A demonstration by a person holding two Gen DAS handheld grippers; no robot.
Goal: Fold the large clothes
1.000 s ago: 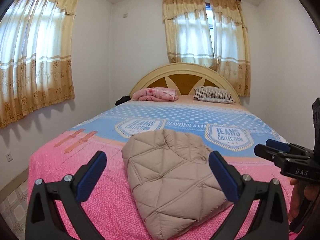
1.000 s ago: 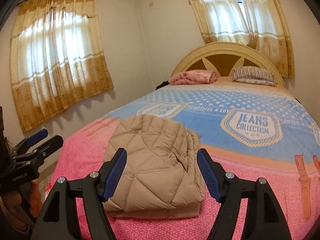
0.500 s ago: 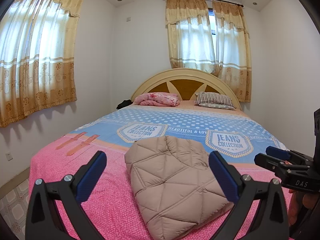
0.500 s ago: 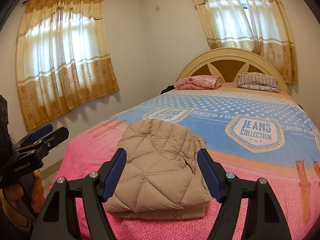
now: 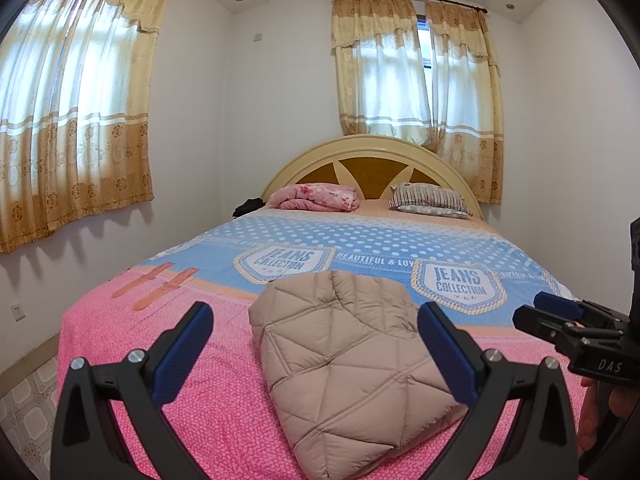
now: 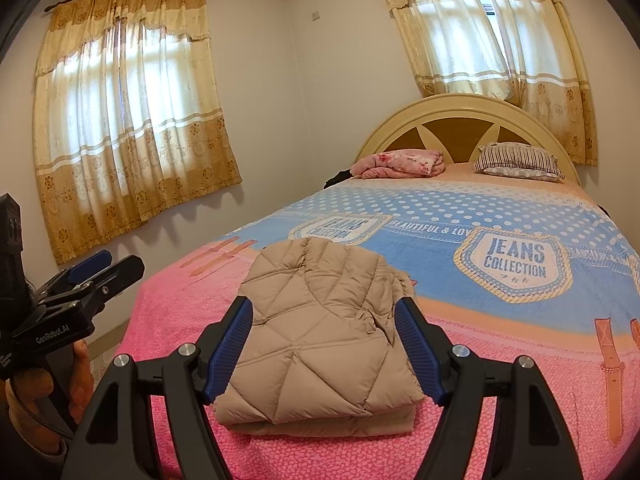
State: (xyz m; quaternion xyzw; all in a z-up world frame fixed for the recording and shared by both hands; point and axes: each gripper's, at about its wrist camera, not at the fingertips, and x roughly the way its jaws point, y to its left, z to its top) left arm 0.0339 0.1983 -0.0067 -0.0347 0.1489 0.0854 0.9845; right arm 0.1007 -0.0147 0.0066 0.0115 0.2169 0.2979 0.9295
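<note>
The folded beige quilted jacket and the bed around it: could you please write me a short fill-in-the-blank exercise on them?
1. The folded beige quilted jacket lies on the ____ part of the patterned bedspread.
2. The jaws of both the left gripper and the right gripper stand ____.
3. The striped pillow lies right of the folded ____ blanket.

Missing words: pink; open; pink

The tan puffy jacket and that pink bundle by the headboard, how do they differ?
The tan quilted jacket is plain, while the pink bundle bears a flower print. The jacket lies folded in a flat, squared stack at the foot of the bed; the bundle is a loose heap beside the striped pillow. Both rest on the bedspread, untouched.
</note>
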